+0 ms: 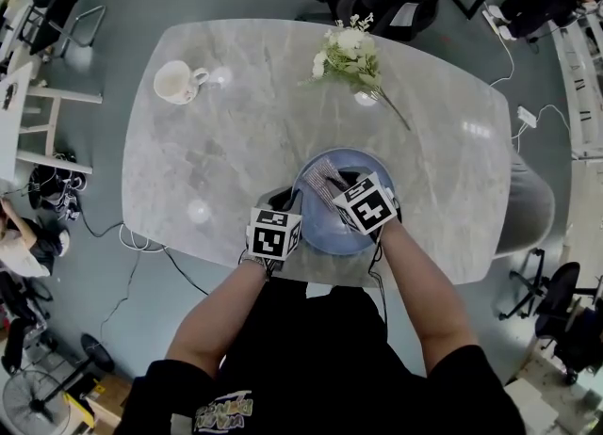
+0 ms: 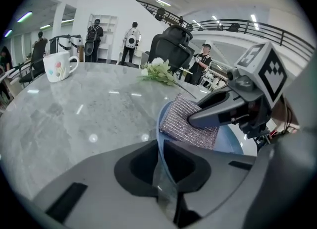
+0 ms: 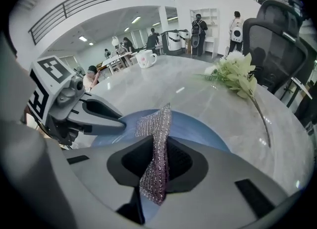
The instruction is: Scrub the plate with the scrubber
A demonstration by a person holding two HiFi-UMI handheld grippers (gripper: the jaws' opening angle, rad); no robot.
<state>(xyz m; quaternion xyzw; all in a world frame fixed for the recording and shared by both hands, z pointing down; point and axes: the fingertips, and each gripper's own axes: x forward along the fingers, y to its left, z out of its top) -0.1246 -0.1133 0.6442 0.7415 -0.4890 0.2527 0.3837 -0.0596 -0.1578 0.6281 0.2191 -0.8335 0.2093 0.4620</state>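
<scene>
Jaws of the left gripper (image 2: pixel 161 158) pinch the near rim of the blue plate (image 2: pixel 232 141). So this gripper is closed on the plate and keeps it from sliding. The right gripper (image 3: pixel 156 166) is closed on the scrubber (image 3: pixel 154 129), a shiny silver mesh pad that stands up between its jaws. The far part of the scrubber lies on the plate.

The plate sits low in the middle of the head view, at the near edge of the grey stone worktop (image 1: pixel 245 122). It looks hard and smooth, so it may slip, and it could break if it falls. The rim is the good place to hold it. The scrubber looks soft, light and bendy. Holding it by one edge leaves most of it free to rub.

A white cup (image 1: pixel 177 82) stands at the upper left, and flowers (image 1: pixel 350 55) lie at the top middle. I see no words to read on the plate or scrubber.
</scene>
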